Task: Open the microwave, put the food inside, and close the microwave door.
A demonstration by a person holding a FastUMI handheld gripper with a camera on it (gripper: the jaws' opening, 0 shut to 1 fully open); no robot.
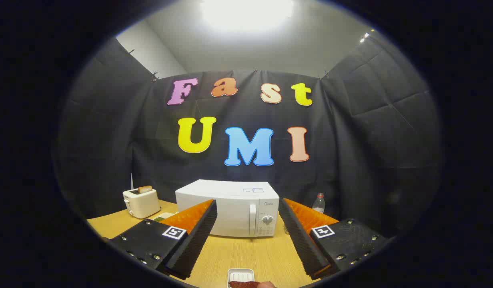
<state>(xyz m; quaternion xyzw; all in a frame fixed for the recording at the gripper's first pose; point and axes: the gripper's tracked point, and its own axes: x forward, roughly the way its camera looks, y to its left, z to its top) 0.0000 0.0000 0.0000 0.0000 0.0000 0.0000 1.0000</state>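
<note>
Microwave x1, door shut, 1 toaster, 1 bottle, tool spread, empty.

gripper: fingers spread wide, holding nothing, above the wooden table | microwave: white, door closed, beyond the fingers, far centre of table | toaster: far left, bread in its slot | bottle: far right, beside microwave | white tray: near, below the fingers, holding reddish food

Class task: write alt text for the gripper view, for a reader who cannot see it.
The gripper is open and empty above a wooden table, facing a closed white microwave. A food tray lies just below; a toaster and bottle flank the microwave.
</note>
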